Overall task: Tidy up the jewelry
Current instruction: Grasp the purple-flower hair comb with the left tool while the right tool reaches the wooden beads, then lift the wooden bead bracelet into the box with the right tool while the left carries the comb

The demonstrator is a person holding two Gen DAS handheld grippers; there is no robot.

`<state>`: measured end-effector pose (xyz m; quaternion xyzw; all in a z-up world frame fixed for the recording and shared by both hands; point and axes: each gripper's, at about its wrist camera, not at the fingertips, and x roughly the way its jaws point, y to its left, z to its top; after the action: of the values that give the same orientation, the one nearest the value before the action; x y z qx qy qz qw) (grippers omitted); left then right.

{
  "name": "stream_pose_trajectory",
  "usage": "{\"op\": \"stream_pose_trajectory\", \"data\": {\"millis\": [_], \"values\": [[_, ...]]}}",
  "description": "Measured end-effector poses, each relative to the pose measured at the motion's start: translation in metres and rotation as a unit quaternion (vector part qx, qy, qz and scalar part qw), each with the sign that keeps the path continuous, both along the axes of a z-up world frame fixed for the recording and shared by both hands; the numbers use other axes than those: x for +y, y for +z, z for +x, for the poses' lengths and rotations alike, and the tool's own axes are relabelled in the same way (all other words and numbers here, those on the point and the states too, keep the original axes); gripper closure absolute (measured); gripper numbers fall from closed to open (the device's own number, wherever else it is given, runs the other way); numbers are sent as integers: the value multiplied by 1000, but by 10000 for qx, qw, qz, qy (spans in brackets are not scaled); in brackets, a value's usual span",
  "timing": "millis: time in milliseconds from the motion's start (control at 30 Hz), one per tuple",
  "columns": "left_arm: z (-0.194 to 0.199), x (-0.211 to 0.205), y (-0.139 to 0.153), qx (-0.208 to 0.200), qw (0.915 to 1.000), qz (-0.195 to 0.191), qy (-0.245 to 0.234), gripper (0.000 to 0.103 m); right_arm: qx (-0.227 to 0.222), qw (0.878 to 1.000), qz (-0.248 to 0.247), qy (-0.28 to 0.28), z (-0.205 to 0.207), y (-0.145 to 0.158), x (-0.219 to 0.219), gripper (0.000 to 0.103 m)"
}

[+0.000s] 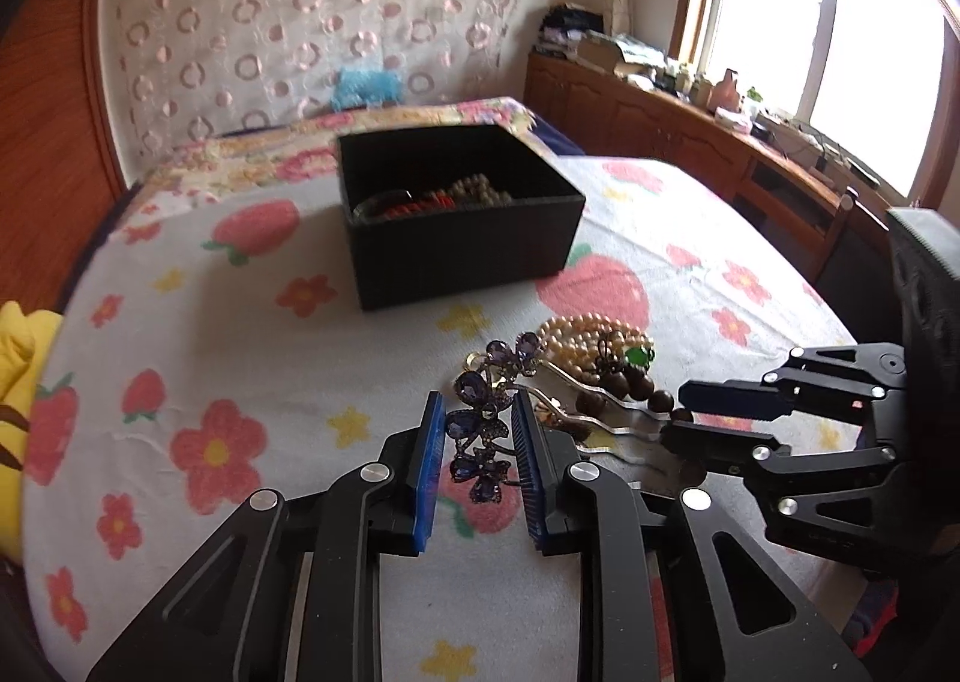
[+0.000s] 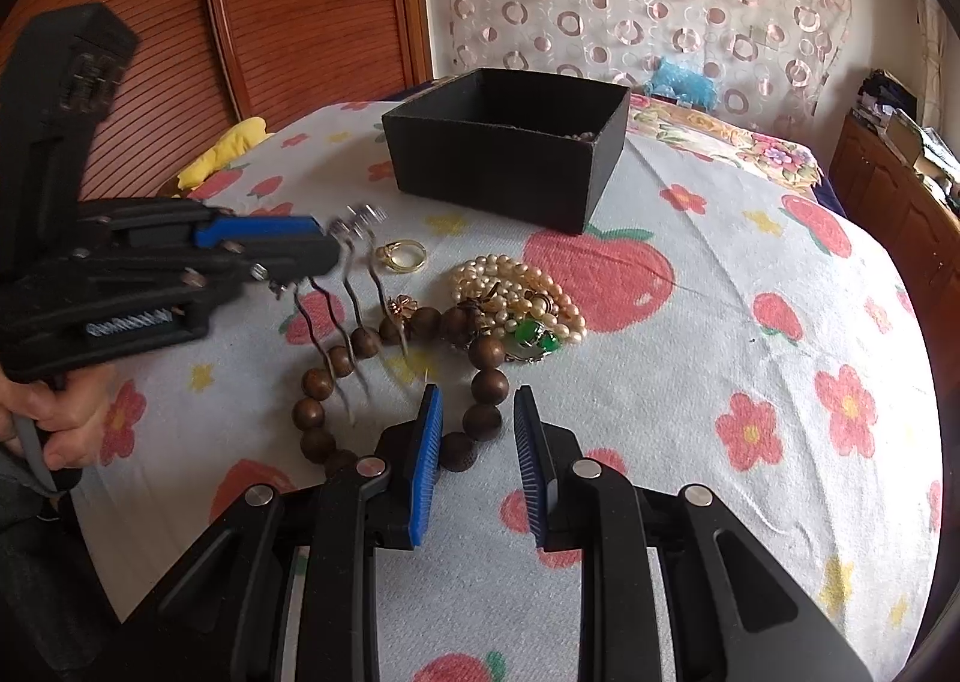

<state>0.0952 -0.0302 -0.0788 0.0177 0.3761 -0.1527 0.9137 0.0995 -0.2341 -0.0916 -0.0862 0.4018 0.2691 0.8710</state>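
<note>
My left gripper [image 1: 477, 400] is shut on a purple jewelled hair comb [image 1: 474, 430]. In the right wrist view that gripper [image 2: 324, 244] holds the comb [image 2: 348, 310] off the bed with its wavy prongs hanging down, blurred. My right gripper [image 2: 477, 394] stands open over a brown wooden bead bracelet [image 2: 486, 382], with a couple of beads between its fingers, untouched by the pads. Beyond lie a heap of pearls [image 2: 516, 286], a green pendant [image 2: 534, 337] and a gold ring [image 2: 403, 256]. A black box [image 1: 468, 256] farther back holds pearls and red beads.
Everything lies on a flower- and strawberry-print bedspread [image 2: 750, 322]. A wooden headboard [image 2: 300, 9] and a yellow cloth [image 2: 222, 153] are at the left. A cluttered wooden cabinet [image 1: 690, 141] runs under the window. A hand [image 2: 54, 424] grips the left gripper's handle.
</note>
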Motion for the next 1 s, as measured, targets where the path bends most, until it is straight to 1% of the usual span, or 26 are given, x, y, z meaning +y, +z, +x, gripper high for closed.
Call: {"op": "stream_pose_trajectory", "data": {"millis": [133, 300, 767, 833, 933, 1000], "values": [[-8, 8, 10, -186, 9998, -13, 119, 82, 2, 10000, -47, -6, 1, 0, 2, 76], [-15, 19, 16, -292, 9992, -92, 266, 82, -4, 10000, -67, -11, 1, -1, 4, 76], [-20, 34, 17, -341, 9983, -163, 440, 82, -113, 9990, -424, -6, 13, -3, 17, 76], [-20, 36, 17, -333, 9983, -177, 452, 82, -103, 9991, -397, 44, 13, -3, 17, 88], [-19, 37, 16, -330, 9982, -189, 474, 82, -59, 9995, -293, 125, 11, -2, 19, 88], [-19, 38, 16, -338, 9980, -188, 495, 82, -106, 9996, -207, 177, 8, 2, 24, 88]]}}
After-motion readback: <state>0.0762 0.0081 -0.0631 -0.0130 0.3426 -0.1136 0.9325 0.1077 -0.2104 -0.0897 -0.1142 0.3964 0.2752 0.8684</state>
